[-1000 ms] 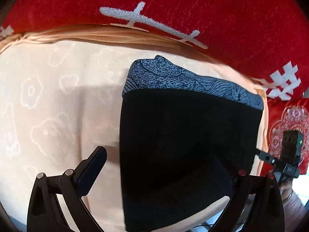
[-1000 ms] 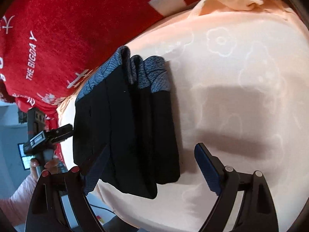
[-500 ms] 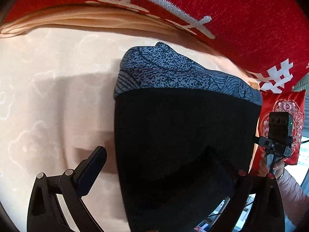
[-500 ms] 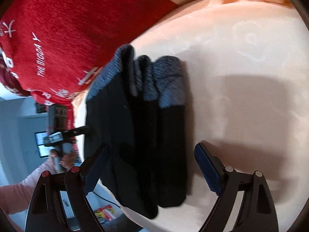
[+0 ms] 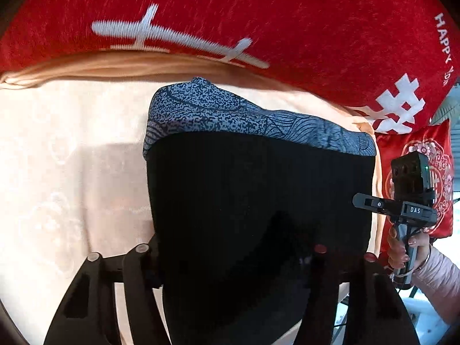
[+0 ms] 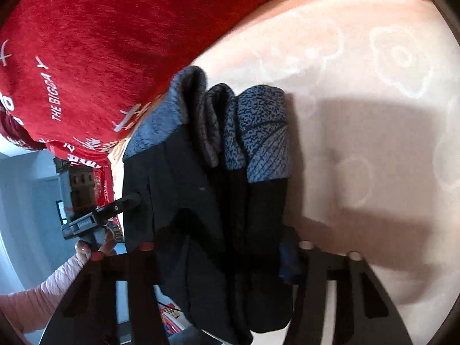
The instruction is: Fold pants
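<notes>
The folded black pants (image 5: 258, 195) with a blue-grey patterned cuff band (image 5: 247, 118) lie on the peach bed sheet (image 5: 63, 172). In the right wrist view the pants (image 6: 207, 207) show several stacked layers. My left gripper (image 5: 233, 253) is shut on the near edge of the pants; its fingertips are hidden in the dark cloth. My right gripper (image 6: 224, 247) is shut on the folded stack's near end. Each gripper shows in the other's view: the right one (image 5: 402, 201) and the left one (image 6: 95, 212), both at the pants' edge.
A red blanket with white lettering (image 5: 258, 23) lies behind the pants. A red embroidered cushion (image 5: 417, 172) sits at the right. The bed's edge runs near the pants' side (image 6: 118, 172), with the room floor beyond.
Both grippers were open and astride the pants' near edge. Both have now closed on the cloth and moved slightly closer.
</notes>
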A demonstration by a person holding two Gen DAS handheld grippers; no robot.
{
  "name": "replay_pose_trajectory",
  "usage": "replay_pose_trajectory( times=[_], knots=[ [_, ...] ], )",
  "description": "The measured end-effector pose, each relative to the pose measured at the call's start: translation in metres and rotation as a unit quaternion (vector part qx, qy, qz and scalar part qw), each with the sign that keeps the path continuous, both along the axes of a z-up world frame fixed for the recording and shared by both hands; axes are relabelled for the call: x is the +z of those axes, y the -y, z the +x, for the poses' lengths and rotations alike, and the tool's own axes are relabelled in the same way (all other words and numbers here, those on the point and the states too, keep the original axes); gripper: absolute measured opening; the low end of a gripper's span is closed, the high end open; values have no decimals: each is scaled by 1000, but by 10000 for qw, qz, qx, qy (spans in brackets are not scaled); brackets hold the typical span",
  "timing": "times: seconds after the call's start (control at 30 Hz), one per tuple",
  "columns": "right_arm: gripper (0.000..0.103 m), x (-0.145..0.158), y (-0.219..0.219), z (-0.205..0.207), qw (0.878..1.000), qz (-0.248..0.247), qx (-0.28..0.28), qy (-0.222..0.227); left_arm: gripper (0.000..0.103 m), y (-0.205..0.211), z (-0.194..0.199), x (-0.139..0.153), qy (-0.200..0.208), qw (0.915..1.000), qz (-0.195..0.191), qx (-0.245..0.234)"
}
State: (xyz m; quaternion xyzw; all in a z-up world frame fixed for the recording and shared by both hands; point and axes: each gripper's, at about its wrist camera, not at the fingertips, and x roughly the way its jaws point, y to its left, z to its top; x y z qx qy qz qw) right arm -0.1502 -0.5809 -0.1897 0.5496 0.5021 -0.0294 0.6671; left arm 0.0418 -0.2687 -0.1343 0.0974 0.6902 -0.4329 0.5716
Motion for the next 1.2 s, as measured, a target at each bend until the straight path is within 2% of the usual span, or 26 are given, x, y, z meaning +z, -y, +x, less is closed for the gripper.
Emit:
replay_pose_trajectory(
  times=[0.13, 0.27, 0.57, 0.83, 0.97, 1.07, 1.1, 1.2],
  knots=[
    [43, 14, -3, -4, 9997, 87, -171, 147, 61, -4, -9, 20, 146, 9999, -64, -16],
    [42, 30, -10, -5, 9995, 138, -168, 250, 61, -16, -22, 41, 330, 9994, 11, -69],
    [42, 69, -48, -28, 9977, 324, -295, 508, 61, -76, -44, 71, 227, 9996, 19, 150],
    [42, 79, -99, -52, 9982, 291, -278, 435, 61, -133, -70, 66, 17, 9998, 140, 171],
    [42, 74, -115, -61, 9990, 273, -136, 334, 61, -145, -79, 45, 42, 9995, 243, 180],
    [42, 59, -121, -66, 9996, 206, -70, 167, 62, -152, -79, 23, 268, 9986, 426, 190],
    [42, 53, -124, -64, 9998, 157, -46, 87, 63, -155, -77, 20, 284, 9988, 329, 227],
    [45, 32, -121, -68, 9998, 84, -191, -51, 76, -156, -73, 14, 275, 9989, 280, 261]
  ],
)
